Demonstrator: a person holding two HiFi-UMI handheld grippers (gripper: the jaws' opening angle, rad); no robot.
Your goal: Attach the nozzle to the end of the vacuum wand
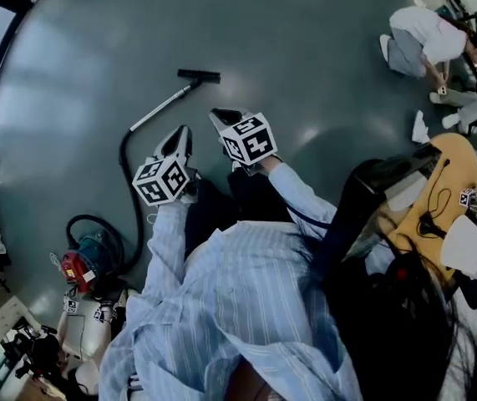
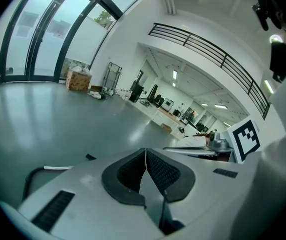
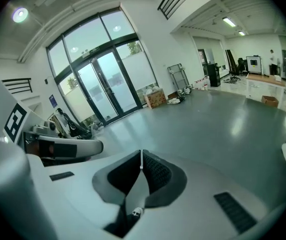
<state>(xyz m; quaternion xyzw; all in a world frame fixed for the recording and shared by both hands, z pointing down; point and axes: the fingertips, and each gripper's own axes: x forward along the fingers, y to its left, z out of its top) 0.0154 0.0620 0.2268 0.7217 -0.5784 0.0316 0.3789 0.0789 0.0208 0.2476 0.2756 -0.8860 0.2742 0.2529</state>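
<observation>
At the far left of the head view we see the vacuum's red and teal canister [image 1: 86, 261] standing on the grey floor [image 1: 305, 48]. Its black hose [image 1: 126, 174] curves up from there to the silver wand [image 1: 159, 111], which lies flat on the floor and runs up and to the right. The black nozzle [image 1: 199, 75] lies crosswise at the wand's far end and touches it. We cannot tell whether it is locked on.

Just right of the wand we hold the left gripper [image 1: 180, 132], with its marker cube [image 1: 161, 180] toward us and its tip pointing at the floor below the nozzle. In the left gripper view its ribbed pads [image 2: 163, 171] are clenched together with nothing between them.

Beside it is the right gripper [image 1: 221, 115], which points the same way. Its pads [image 3: 158, 174] are likewise pressed together and hold nothing. Neither gripper touches the wand or the nozzle.

Our light blue striped sleeves [image 1: 221, 307] fill the bottom of the head view. At the far upper right, well apart from the vacuum, a person in white [image 1: 418, 40] crouches on the floor.
</observation>
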